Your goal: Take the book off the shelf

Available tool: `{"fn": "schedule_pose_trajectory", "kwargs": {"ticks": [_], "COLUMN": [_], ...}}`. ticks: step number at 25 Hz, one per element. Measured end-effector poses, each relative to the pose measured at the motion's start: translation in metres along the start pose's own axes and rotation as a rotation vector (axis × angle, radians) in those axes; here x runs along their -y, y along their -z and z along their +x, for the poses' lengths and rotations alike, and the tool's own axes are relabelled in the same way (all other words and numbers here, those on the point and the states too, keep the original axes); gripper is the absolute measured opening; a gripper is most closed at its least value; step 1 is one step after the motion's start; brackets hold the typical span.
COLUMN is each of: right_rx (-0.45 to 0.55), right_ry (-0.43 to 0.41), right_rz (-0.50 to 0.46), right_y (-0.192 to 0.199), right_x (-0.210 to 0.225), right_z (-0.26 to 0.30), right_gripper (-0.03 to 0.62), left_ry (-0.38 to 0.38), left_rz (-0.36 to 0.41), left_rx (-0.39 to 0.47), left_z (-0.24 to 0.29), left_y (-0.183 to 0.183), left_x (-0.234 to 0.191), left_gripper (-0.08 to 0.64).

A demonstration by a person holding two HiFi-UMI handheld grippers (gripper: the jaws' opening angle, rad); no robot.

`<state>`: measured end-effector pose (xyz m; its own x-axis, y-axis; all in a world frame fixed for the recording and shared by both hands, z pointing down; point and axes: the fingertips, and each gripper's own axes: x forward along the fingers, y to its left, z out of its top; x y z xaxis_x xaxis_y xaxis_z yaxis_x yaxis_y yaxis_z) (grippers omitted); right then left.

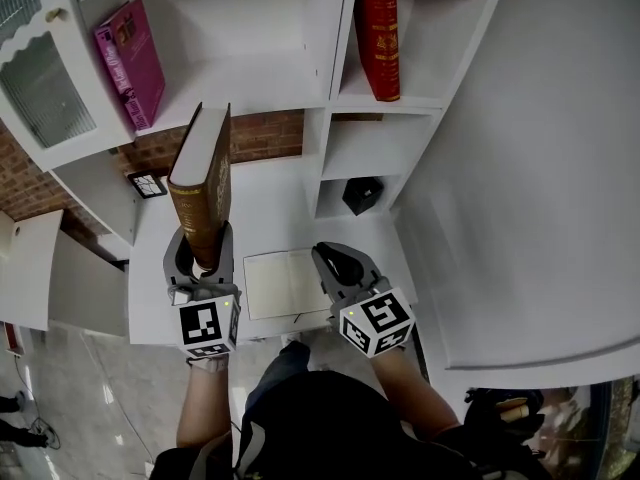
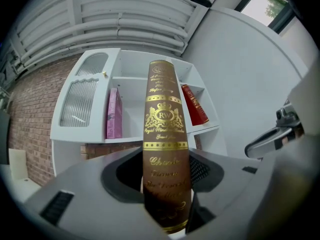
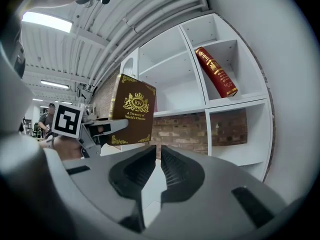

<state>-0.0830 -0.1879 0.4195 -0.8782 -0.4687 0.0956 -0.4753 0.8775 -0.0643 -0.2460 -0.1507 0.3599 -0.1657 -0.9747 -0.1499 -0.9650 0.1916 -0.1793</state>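
Observation:
A brown book with gold lettering [image 1: 205, 183] stands upright between the jaws of my left gripper [image 1: 200, 246], which is shut on its lower end. It is held clear of the white shelf unit [image 1: 300, 88], above the white desk. In the left gripper view its spine [image 2: 165, 149] faces the camera. In the right gripper view its front cover [image 3: 131, 116] shows at the left. My right gripper [image 1: 338, 263] hangs to the right of it over the desk, its jaws closed together on nothing [image 3: 159, 151].
A red book [image 1: 380, 33] leans in the upper right cubby and a pink book [image 1: 130, 60] in the left one. An open white notebook [image 1: 285, 283] lies on the desk between the grippers. A black object [image 1: 362, 195] sits in a low cubby. A white wall lies to the right.

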Motion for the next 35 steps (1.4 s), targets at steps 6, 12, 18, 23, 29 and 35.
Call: {"fn": "schedule_pose_trajectory", "kwargs": {"ticks": [6,12,18,23,29,35], "right_rx": [0.003,-0.006,-0.024,-0.029,-0.037,-0.042], "right_ry": [-0.032,-0.042,-0.045,-0.045,-0.046,-0.051], "right_rz": [-0.015,-0.026,-0.041,-0.048,-0.068,-0.076], "right_y": [0.006,0.013,0.022,0.027,0.029,0.030], "right_x": [-0.016,-0.025,-0.030,-0.035,-0.038,-0.040], "right_z": [0.001,0.003,0.002,0.001,0.000,-0.002], "right_gripper": [0.040,0.040,0.040,0.040,0.040,0.040], "left_ry": [0.000,0.001,-0.003,-0.011,-0.026,-0.038], "left_rz": [0.007,0.003,-0.002,-0.005,-0.009,-0.013], "left_rx": [-0.038,-0.092,-0.125,-0.147,-0.161,-0.170], "left_z": [-0.021,-0.038,-0.050,-0.060,-0.069,-0.075], "left_y": [0.022,0.047,0.062,0.071,0.076,0.080], "left_x": [0.001,0.004,0.003,0.003,-0.001,-0.002], "left_gripper": [0.221,0.221,0.221,0.221,0.221,0.221]}}
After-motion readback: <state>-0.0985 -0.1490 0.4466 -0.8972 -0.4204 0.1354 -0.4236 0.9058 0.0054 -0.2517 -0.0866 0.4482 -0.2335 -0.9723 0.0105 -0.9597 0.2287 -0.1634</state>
